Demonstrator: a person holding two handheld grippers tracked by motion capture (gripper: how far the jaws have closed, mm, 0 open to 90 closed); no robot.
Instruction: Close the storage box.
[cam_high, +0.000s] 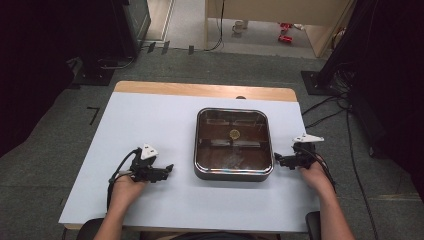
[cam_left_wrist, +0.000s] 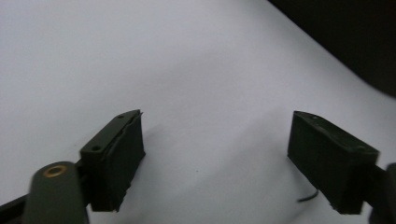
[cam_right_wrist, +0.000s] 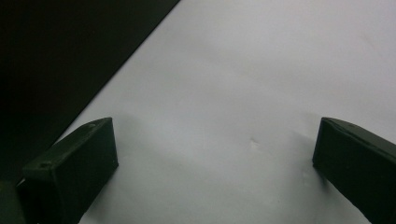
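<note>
The left gripper (cam_high: 169, 169) rested low on the white table cover (cam_high: 150, 125), held in the person's left hand (cam_high: 125, 187), with its jaws pointing toward the square metal tray (cam_high: 233, 172). Its jaws stood wide apart with nothing between them; in the left gripper view (cam_left_wrist: 215, 158) only bare white surface lay in the gap, and a thin dark wire end showed by the right-hand jaw. The tray sat just beyond the tips of this gripper, near but not touching, off to the side toward the middle of the table.

The right gripper (cam_high: 278, 160) lay on the opposite side of the tray, held in the right hand (cam_high: 314, 175), its jaws aimed inward at the tray's near corner and very close to the rim; whether it touched could not be told. Its jaws were also spread wide and empty, with plain white cover between them in the right gripper view (cam_right_wrist: 215, 158) and the dark edge of the table beyond.

So the tray stood between the two grippers, each pointing at it from its own side. Inside the tray lay a small round yellowish piece (cam_high: 234, 133), well apart from both grippers, toward the tray's far half.
</note>
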